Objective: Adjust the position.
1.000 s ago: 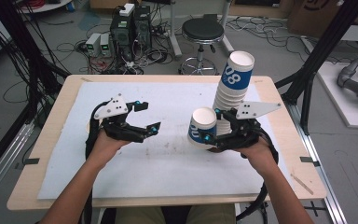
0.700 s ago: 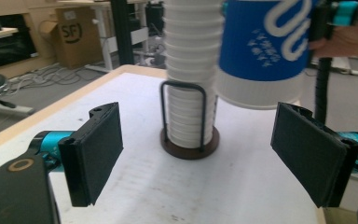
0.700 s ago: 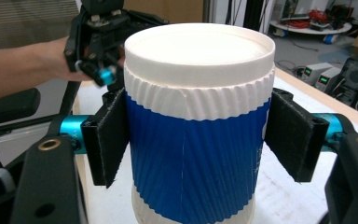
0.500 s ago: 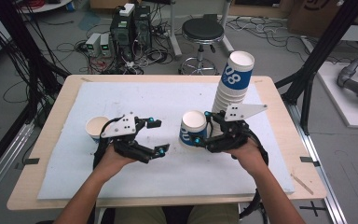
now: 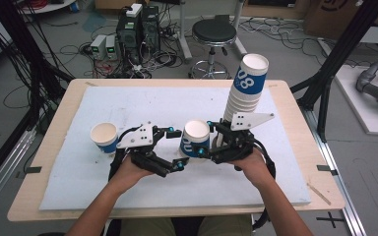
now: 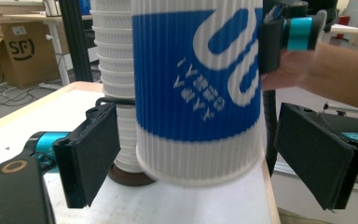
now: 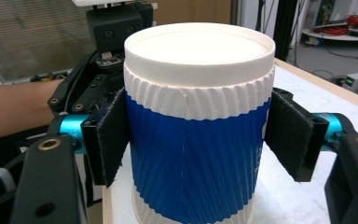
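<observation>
A blue-and-white paper cup is upright between the pads of my right gripper, which is shut on its sides; in the right gripper view the cup has a pad against each flank. My left gripper is open, its two jaws standing on either side of the same cup without touching it. The cup's base hangs slightly above the white mat. A tall stack of the same cups rises just behind the right gripper. A single cup stands alone on the mat to the left of the left gripper.
A white foam mat covers the wooden table. Beyond the table's far edge are a black stool, electronics boxes and cables on the floor. Black frame posts stand at both sides.
My left gripper has come away from the single cup at the left and moved right to the held cup. My right gripper has carried its cup a little leftward.
</observation>
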Action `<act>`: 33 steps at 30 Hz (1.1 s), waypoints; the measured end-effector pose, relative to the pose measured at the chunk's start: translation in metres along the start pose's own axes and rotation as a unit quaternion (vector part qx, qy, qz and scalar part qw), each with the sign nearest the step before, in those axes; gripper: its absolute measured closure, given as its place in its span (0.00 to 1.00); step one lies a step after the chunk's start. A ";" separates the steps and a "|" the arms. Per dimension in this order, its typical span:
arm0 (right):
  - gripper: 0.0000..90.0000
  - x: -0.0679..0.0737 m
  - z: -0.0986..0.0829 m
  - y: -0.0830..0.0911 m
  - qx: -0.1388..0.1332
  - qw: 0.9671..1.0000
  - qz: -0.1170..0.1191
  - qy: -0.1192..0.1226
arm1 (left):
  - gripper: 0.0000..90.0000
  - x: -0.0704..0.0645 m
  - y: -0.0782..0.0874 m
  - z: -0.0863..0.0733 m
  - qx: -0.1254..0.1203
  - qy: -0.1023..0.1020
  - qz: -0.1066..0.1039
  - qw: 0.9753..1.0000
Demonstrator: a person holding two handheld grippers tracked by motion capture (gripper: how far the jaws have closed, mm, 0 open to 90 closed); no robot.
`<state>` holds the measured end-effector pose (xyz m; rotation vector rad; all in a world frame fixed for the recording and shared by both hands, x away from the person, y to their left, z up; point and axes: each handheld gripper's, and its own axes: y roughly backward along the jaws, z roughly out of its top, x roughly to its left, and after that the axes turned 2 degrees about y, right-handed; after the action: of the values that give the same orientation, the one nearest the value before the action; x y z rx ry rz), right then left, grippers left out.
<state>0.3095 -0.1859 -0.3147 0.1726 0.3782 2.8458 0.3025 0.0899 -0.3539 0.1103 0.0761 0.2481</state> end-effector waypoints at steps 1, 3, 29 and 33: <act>0.31 0.000 -0.001 -0.001 -0.002 1.000 0.002 0.000 | 0.15 0.000 -0.001 0.000 -0.002 0.002 -0.003 1.000; 0.31 0.000 -0.003 -0.003 -0.008 1.000 0.010 -0.006 | 0.15 0.000 -0.003 0.000 -0.004 0.002 -0.006 1.000; 0.30 0.000 -0.006 -0.009 -0.018 0.999 0.030 -0.020 | 0.25 0.003 -0.009 -0.001 0.025 0.019 -0.030 0.999; 0.18 0.001 -0.004 -0.010 -0.006 0.999 0.024 -0.022 | 0.25 0.004 -0.006 0.002 0.031 0.018 -0.024 0.999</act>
<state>0.3105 -0.1775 -0.3212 0.2434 0.3522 2.8858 0.3076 0.0851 -0.3528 0.1661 0.1216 0.1989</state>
